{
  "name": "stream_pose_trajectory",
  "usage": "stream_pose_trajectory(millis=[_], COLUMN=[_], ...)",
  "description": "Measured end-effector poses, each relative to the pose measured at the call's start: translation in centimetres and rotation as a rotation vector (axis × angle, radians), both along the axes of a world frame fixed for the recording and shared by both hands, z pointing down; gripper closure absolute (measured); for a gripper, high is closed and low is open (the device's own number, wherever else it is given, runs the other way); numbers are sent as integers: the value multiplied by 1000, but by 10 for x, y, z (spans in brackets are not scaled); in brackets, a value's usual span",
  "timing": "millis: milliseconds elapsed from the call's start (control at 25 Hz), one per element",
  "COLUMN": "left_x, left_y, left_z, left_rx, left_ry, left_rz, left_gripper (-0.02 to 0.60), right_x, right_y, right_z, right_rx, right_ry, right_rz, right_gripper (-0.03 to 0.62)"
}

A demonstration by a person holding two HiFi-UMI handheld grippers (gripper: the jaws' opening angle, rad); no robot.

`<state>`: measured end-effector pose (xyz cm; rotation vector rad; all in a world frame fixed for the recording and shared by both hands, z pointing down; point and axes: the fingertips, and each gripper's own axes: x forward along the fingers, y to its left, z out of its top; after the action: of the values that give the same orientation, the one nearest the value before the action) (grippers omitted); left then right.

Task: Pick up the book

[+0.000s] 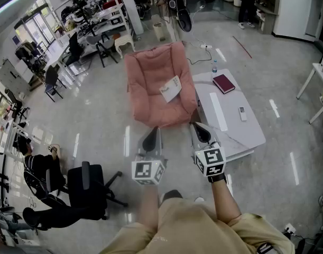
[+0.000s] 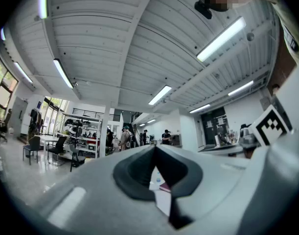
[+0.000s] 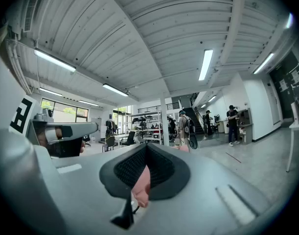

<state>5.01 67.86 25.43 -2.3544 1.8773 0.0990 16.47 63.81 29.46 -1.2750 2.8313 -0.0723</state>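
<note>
A dark red book (image 1: 223, 83) lies on the far part of a low white table (image 1: 254, 134), ahead and to the right of both grippers. My left gripper (image 1: 152, 134) is held in the air in front of a pink padded chair (image 1: 150, 78), its jaws shut and empty. My right gripper (image 1: 199, 128) hangs beside it near the table's near left corner, also shut with nothing in it. In the left gripper view the jaws (image 2: 155, 148) meet at the tip, and a bit of the book (image 2: 165, 186) shows below them. The right gripper view shows its jaws (image 3: 146, 147) closed against the pink chair (image 3: 142, 185).
A white booklet (image 1: 171, 89) rests on the pink chair. The low table also carries a remote (image 1: 242, 113), and a water bottle (image 1: 214, 67) stands by its far edge. A black office chair (image 1: 90, 187) and a seated person (image 1: 39, 168) are at the left. Desks fill the far left.
</note>
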Motion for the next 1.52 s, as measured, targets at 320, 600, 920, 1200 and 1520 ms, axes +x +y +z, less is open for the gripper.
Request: stream_pose_trajectory(millis=[320,600,920,1200,1520], left_x=[23,-4,-97,-180,-226], left_y=[-25,-107,-218,-297,-370], left_z=[18,29,8,20,62], left_rx=[-12,-11,7,-8,-89], left_ry=[19,43,83,135,192], left_rz=[52,65,12,-14,10], left_gripper=[581,581,581,581,581], right_x=[8,-16,-107,-200,-229], right_y=[-18,-93,-210,-279,-348], right_z=[1,14,-11,1,41], right_rx=[8,-8,-36,-56,-138], right_ry=[-52,-70,-59,5,63], right_rz=[-30,-26,-35,-77,-34], right_gripper=[591,589,589,589,589])
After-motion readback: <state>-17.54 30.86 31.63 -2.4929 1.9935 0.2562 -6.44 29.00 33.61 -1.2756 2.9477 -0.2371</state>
